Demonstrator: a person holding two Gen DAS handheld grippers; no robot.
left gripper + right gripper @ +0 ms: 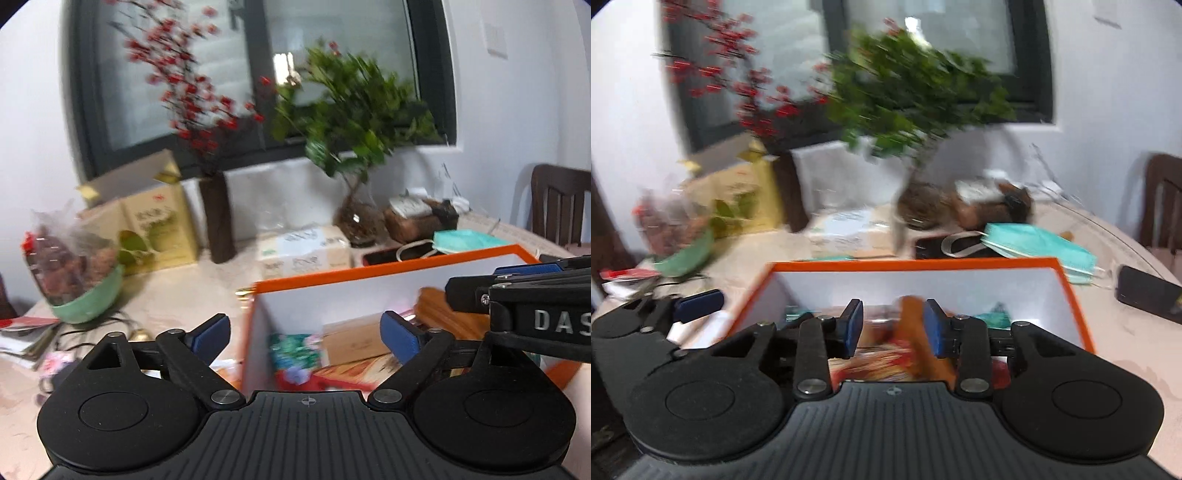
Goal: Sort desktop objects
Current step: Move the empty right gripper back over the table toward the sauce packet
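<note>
An orange box (388, 271) with white inner walls stands on the table and holds several items: a green patterned packet (291, 350), a small cardboard carton (354, 341) and red packaging (295, 378). My left gripper (306, 334) hangs open and wide over the box's left wall, with nothing between its blue pads. My right gripper (894, 326) is over the box (916, 263). A blurred orange-brown stick-like object (910, 317) stands between its jaws, against the right pad and clear of the left pad. The right gripper's fingers (469, 295) reach in from the right.
Behind the box lie teal face masks (1034, 240), a dark phone (1145, 291) and a tissue pack (303, 251). Further back stand a green plant in a glass vase (358, 221), a red-berry branch vase (218, 221), a yellow carton (155, 225) and a green snack bowl (85, 295). A chair (557, 203) stands at the right.
</note>
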